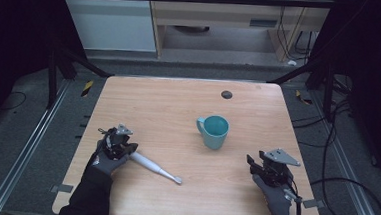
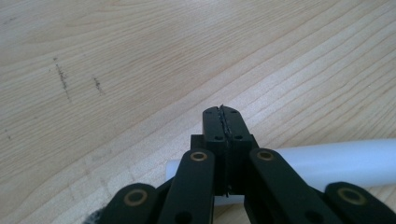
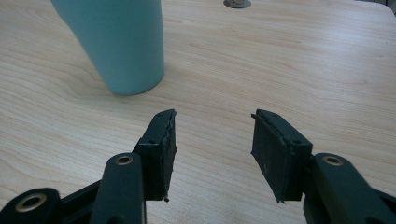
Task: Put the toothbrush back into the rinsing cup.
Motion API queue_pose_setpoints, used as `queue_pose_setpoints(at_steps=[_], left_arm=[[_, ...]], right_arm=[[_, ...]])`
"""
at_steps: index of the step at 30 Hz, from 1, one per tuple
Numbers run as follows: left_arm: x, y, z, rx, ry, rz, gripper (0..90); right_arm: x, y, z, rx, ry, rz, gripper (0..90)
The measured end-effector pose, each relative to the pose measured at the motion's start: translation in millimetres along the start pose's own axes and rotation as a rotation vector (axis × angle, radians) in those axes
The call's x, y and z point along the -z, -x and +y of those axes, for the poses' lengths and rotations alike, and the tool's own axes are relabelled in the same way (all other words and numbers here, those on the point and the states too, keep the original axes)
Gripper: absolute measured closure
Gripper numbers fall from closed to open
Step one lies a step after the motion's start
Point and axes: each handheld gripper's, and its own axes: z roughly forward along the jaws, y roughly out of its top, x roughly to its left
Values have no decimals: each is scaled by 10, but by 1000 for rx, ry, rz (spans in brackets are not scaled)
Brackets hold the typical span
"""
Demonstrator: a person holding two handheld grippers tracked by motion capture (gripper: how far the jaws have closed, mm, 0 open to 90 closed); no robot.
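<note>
Left gripper (image 2: 223, 122) is seen clenched, jaws together, above the thick end of a white stick-like tool (image 1: 155, 167) lying near-left on the table (image 1: 253, 201). Nothing is grasped; the jaws should be parted and lowered astride it. Right gripper (image 3: 213, 140) is held released, near-right of the teal mug (image 1: 213, 131).
</note>
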Motion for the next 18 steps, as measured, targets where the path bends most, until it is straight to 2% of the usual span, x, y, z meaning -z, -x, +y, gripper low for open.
queue_pose_setpoints(at_steps=[18], left_arm=[[90,23,-114,5,-9,1,898]], right_arm=[[7,3,1,6,3,-5,492]])
